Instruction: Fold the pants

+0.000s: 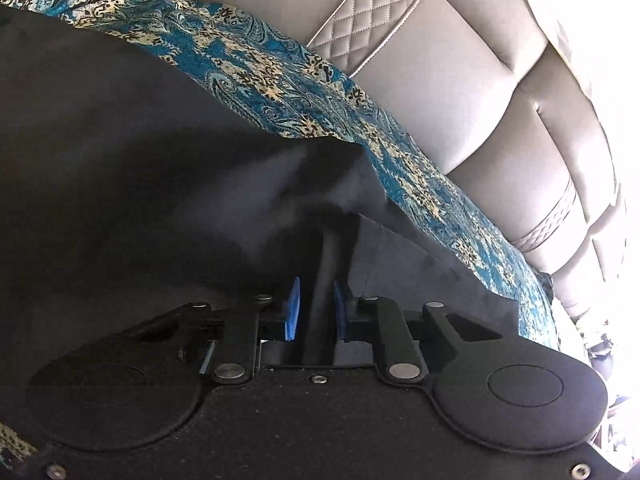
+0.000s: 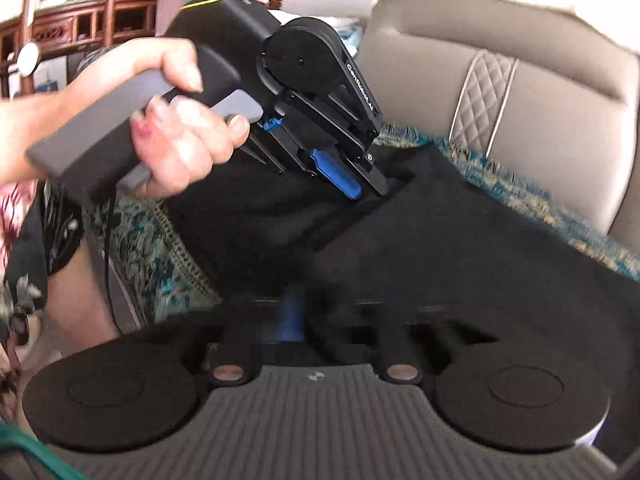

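Observation:
Black pants (image 1: 120, 160) lie spread over a teal patterned cover. In the left wrist view, my left gripper (image 1: 316, 312) is shut on a raised fold of the pants, which is pinched between its blue pads (image 1: 294, 308). The right wrist view shows the same gripper (image 2: 368, 190) from outside, held by a hand (image 2: 176, 132), its tips down on the far part of the pants (image 2: 460, 240). My right gripper (image 2: 316, 312) is blurred at the near edge. Its blue pad (image 2: 292, 320) presses against black cloth that covers the other finger.
The teal and cream patterned cover (image 1: 280, 80) (image 2: 152, 248) drapes a sofa seat. A beige leather backrest (image 1: 480, 100) (image 2: 560, 120) with quilted stripes rises behind the pants. Wooden shelving (image 2: 80, 20) stands at the far left. The person's floral clothing (image 2: 24, 240) is at the left edge.

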